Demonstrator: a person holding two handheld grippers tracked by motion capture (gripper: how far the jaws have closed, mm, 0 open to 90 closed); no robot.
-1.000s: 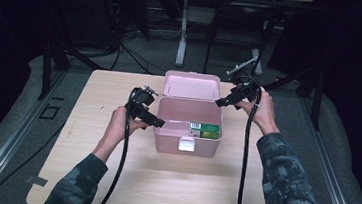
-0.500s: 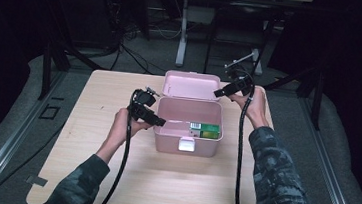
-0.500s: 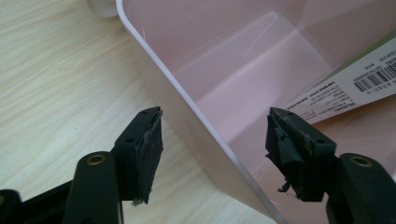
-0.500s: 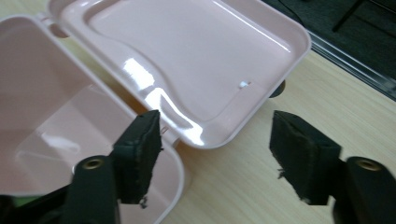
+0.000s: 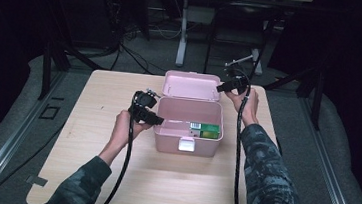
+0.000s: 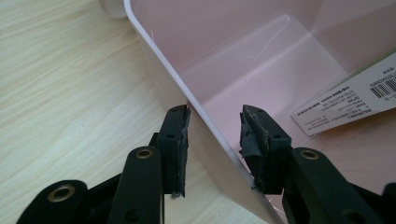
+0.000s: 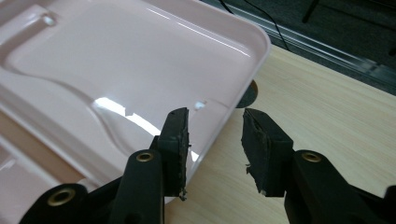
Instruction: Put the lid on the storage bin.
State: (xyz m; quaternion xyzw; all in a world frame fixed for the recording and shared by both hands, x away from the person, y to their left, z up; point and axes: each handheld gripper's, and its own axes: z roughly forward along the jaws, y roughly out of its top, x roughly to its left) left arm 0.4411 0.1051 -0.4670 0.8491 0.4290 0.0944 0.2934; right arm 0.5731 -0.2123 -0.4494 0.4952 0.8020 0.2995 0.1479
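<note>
On the pale wooden table [image 5: 111, 175] sits the pink box [image 5: 187, 145], its lid [image 5: 190, 85] thrown back behind it and a green carton [image 5: 210, 131] with a white barcode label [image 6: 348, 100] lying inside.

My left gripper [image 6: 215, 135] straddles the box's left wall: one jaw outside, over the wood, the other inside above the pink floor. I have just been drawing these jaws together, and the outer pad looks to be right at the wall (the inner pad still has a gap), so they are not yet clamped on it.

My right gripper [image 7: 215, 140] is at the lid's right-hand corner, seen in the high view at the far right of the box [image 5: 230, 86]. One jaw stands over the lid's glossy inner face, the other over the table just beside the edge. These jaws too have just been narrowing, with the lid's rim between them, but both pads stand clear of it.
</note>
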